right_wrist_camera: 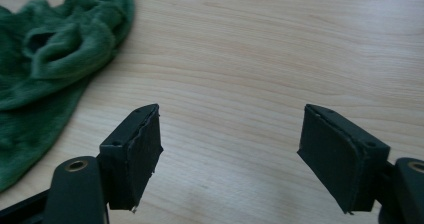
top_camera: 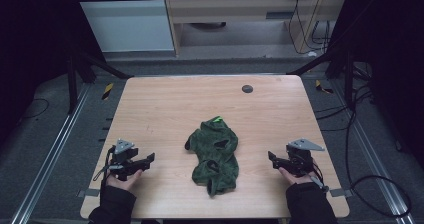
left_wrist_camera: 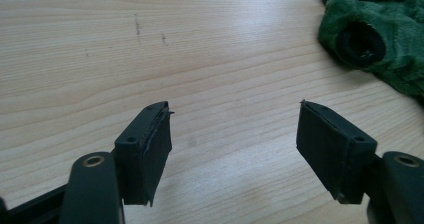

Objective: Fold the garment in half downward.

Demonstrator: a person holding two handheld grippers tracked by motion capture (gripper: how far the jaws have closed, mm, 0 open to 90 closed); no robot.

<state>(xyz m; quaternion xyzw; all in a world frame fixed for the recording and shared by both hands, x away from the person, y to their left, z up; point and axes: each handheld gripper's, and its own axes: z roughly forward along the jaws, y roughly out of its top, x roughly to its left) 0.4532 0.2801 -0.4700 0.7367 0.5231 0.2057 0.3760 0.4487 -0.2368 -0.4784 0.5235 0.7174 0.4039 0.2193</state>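
Note:
A crumpled dark green fleece garment (top_camera: 215, 153) with a bright green tag at its far end lies in the middle of the wooden table (top_camera: 165, 109). My left gripper (top_camera: 149, 160) rests near the front left, jaws open and empty, pointing toward the garment (left_wrist_camera: 372, 39), which lies apart at the upper right of the left gripper view. My right gripper (top_camera: 271, 159) sits near the front right, also open and empty, with the garment (right_wrist_camera: 55, 59) off to the upper left of the right gripper view. Bare wood lies between both pairs of jaws (left_wrist_camera: 235, 129) (right_wrist_camera: 230, 134).
A small dark round disc (top_camera: 247, 88) sits near the table's far edge. Black frame legs and cables stand around the table on the grey floor. A hand in a dark sleeve (top_camera: 112, 204) holds each gripper at the front edge.

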